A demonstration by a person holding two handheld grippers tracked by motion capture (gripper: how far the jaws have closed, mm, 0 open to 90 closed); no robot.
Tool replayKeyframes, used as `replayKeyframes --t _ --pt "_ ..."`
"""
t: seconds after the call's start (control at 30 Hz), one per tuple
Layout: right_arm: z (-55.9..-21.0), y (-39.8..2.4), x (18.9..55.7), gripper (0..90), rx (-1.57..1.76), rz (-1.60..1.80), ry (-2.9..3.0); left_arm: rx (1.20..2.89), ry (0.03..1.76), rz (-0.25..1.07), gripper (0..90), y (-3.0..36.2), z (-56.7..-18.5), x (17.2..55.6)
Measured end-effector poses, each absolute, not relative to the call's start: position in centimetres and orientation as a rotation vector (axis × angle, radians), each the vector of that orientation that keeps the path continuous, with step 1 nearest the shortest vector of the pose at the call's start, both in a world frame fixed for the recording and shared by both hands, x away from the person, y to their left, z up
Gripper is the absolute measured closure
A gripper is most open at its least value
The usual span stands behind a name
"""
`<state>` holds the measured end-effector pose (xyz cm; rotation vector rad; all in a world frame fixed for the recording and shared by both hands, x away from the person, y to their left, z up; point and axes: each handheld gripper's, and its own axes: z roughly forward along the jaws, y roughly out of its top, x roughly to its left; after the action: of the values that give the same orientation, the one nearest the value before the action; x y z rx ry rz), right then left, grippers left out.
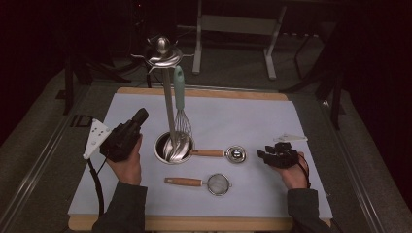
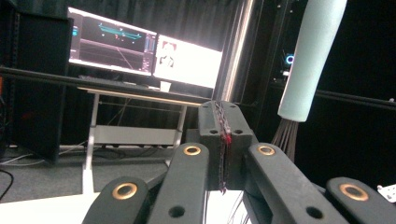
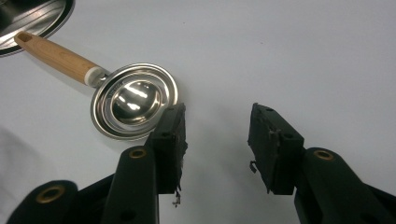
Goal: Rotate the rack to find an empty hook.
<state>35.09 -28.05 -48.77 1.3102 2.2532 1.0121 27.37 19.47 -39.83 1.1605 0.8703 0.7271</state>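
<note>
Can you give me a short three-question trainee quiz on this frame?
1. True or false: the left tongs are shut with nothing between them.
2. Which utensil hangs from the stand: A whisk, B strainer, C round spoon?
3. Name the state of the right tongs.

Key: 1 true. 2 A. 3 open, over bare mat beside the round spoon.

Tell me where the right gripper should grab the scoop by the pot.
Probably its wooden handle, from above, jaws across it. The handle lies flat and narrow; the round bowl looks wide and slippery. The right gripper stands open beside the bowl.
</note>
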Motion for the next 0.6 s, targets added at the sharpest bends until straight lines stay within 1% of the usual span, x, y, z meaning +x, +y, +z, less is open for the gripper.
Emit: replayKeyframes --t 0.6 --pt "-49.1 -28.3 35.1 55.6 1.319 1.016 2.245 1.094 0.768 0.736 89.0 18.0 -37.3 27.2"
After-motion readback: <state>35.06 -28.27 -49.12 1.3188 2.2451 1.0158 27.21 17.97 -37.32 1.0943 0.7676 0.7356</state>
